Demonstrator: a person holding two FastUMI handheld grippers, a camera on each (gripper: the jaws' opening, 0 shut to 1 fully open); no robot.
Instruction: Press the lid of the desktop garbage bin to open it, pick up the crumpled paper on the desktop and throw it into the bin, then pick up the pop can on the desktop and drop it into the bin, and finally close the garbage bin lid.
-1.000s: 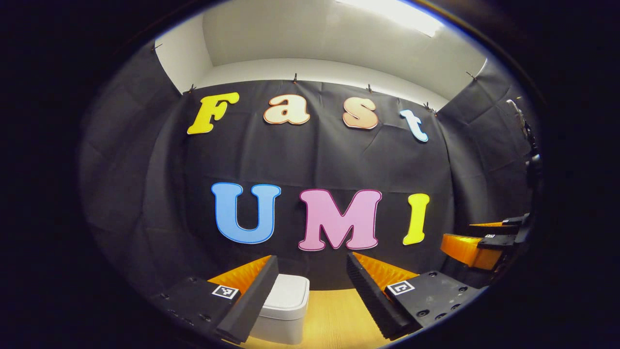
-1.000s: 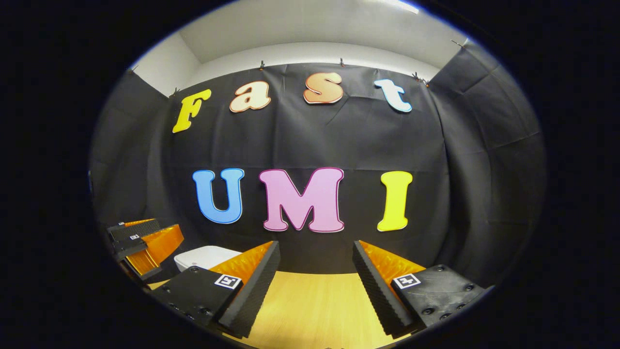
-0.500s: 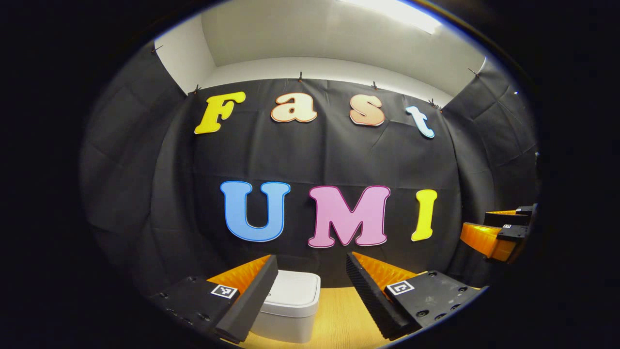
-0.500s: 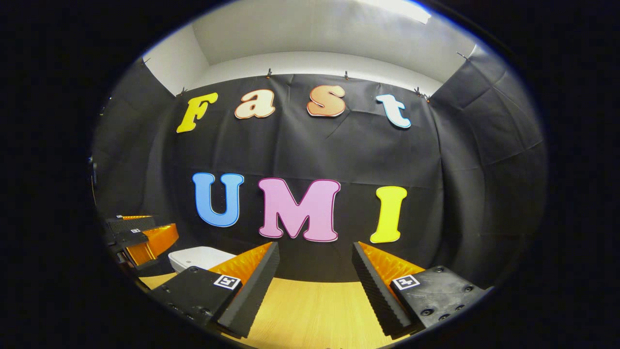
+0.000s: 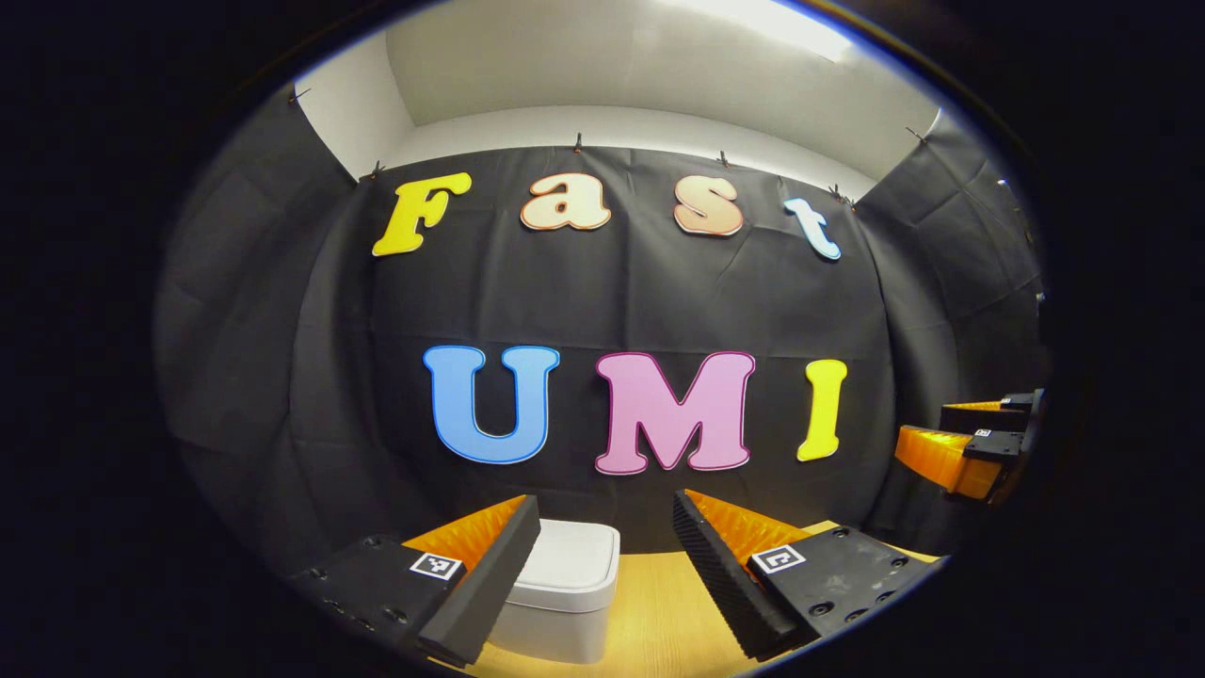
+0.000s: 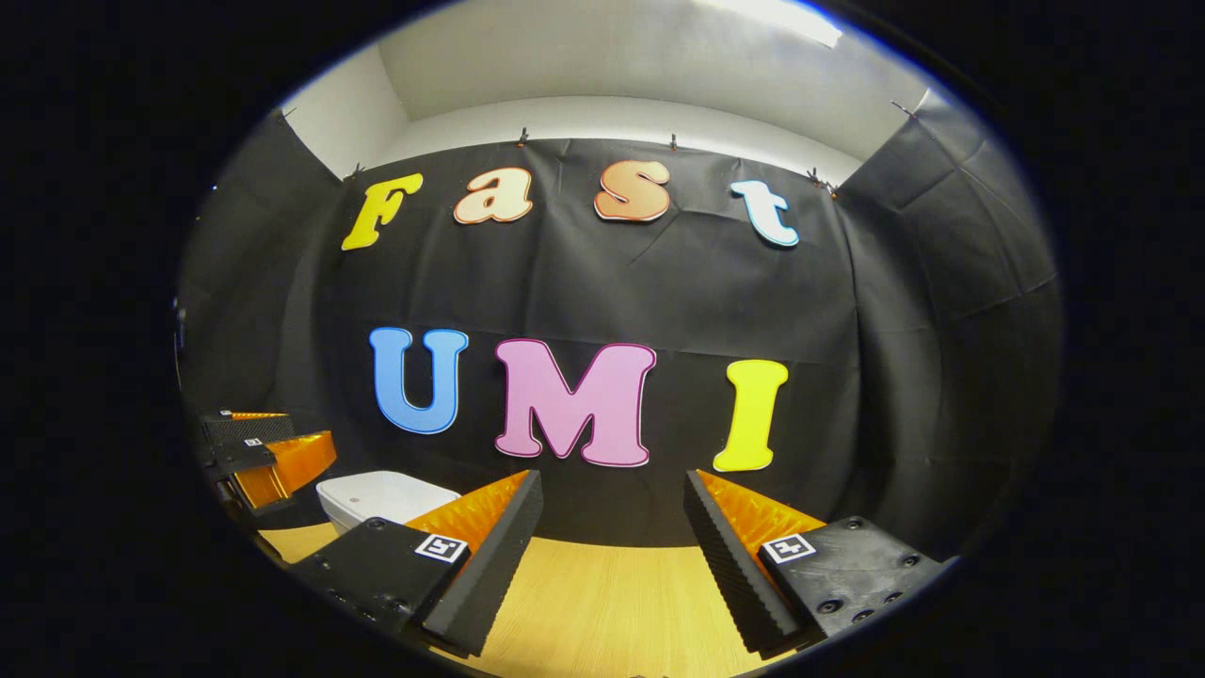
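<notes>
**One bin, lid down, both grippers empty**

One white bin (image 5: 563,589) stands on the desk (image 5: 659,621) by the black wall (image 5: 621,301); its left side is hidden behind a finger of the left gripper (image 5: 602,574). Those jaws are spread, empty, bin just beyond. The right gripper (image 6: 612,556) is likewise spread above bare desk, bin at far left.

Left claw (image 5: 602,584) and right claw (image 6: 612,565) both hover level, fingers spread apart, gripping nothing.
</notes>
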